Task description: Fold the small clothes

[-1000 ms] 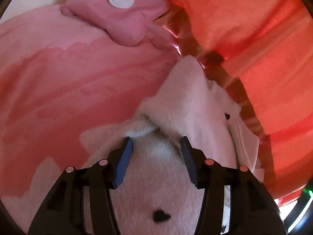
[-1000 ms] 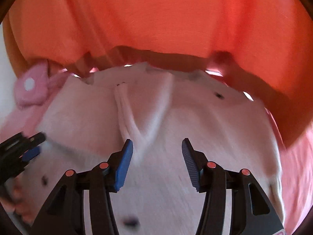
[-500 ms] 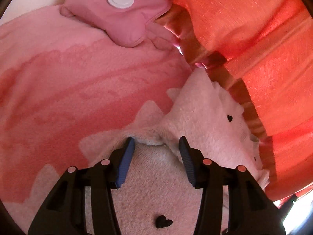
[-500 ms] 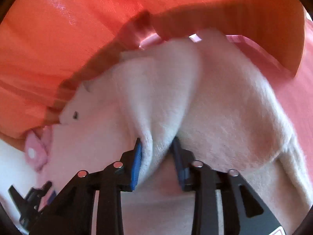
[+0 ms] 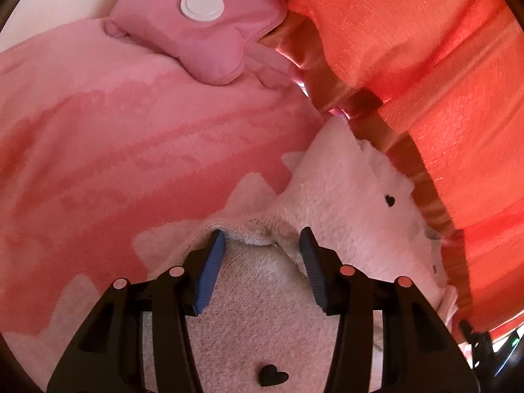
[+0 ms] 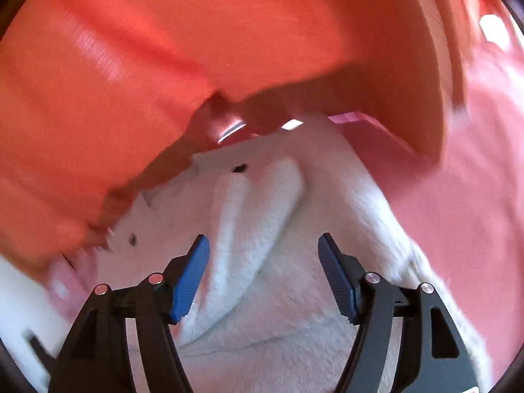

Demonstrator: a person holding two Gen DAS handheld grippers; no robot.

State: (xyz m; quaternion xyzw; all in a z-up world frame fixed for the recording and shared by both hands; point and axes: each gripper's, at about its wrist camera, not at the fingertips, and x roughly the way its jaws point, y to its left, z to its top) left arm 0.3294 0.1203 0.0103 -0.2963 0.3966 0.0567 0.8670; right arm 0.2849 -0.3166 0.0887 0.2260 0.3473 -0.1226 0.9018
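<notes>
So the fuzzy white garment [image 5: 344,216] with the little black hearts is lying on the pink patterned blanket [image 5: 131,137], right up against the orange cushion [image 5: 425,65], with one side flap already laid over the middle. The right gripper [image 6: 263,275] has just been opening its jaws, and they're spread now with that folded strip of fleece lying loose between them, not pinched. The left gripper [image 5: 262,262] sits half-open over the near hem, pads either side of the knitted edge but not squeezing it as far as I can see. My guess is the step is letting go of the flap and setting up the next fold. To do it well I'd lift the right one straight off so the fluff doesn't drag along, keep the left side low as an anchor, then grab the next edge deep enough to catch both layers. The pink pouch [image 5: 196,32] with the white button sits well clear.
</notes>
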